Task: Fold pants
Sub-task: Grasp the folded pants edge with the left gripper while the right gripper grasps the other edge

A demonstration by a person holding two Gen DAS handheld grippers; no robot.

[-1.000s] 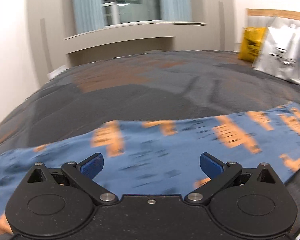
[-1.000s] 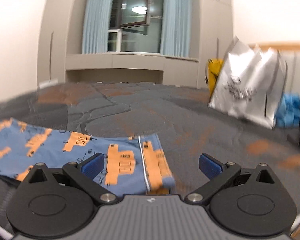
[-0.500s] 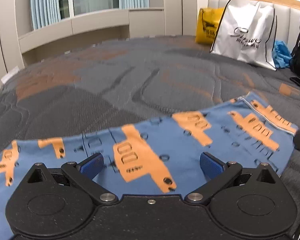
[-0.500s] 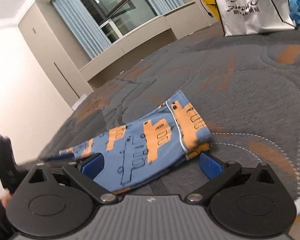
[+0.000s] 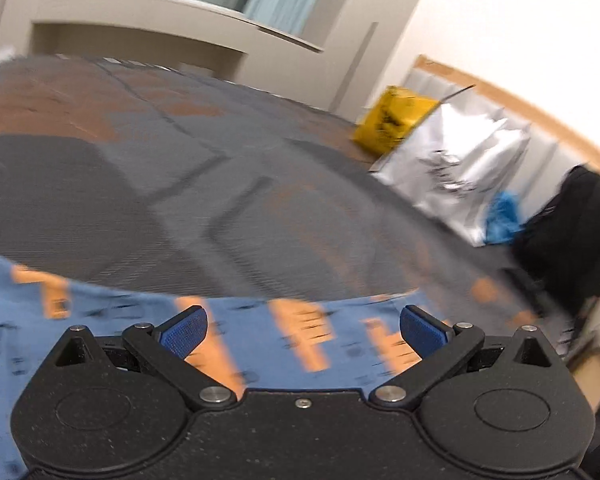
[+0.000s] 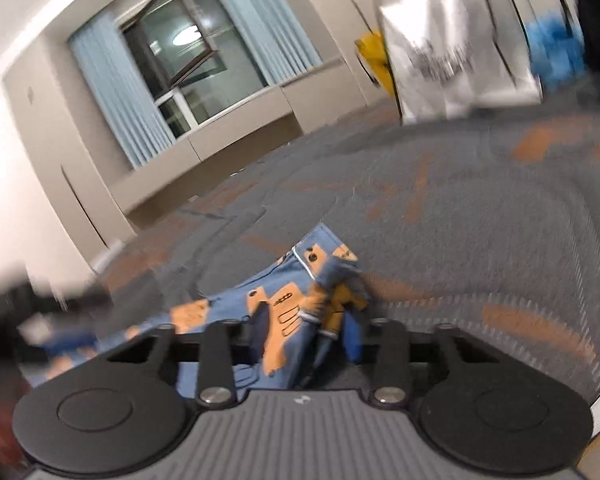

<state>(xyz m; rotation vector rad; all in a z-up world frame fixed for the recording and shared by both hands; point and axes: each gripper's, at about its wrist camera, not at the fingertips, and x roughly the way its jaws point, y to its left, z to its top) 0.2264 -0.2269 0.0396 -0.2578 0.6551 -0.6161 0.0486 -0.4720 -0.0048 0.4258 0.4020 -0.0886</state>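
L tongs [image 5: 303, 327] wide, nothing btwn, hovering over blue cotton pants w/ orange print [image 5: 100, 320], spread flat on grey-orange quilted bed [image 5: 180, 184], prob. lining up for a grab. R tongs [image 6: 305, 334] closing on bunched hem end of pants at 12 o'clock, fabric btwn pads, prob. for fold. White bag [image 6: 452, 40] at 1 o'clock: writing too blurred to read.

The pants [image 6: 284, 304] lay flat on the bed [image 5: 148, 184], stretched across its near edge. Their end sat bunched between the closing jaws of the right gripper [image 6: 306, 340]. The left gripper [image 5: 303, 330] hung over the pants, jaws wide apart. Far across the bed, a bag [image 5: 456, 168] stood against the headboard [image 5: 512, 100], a box [image 5: 392, 124] to its left.
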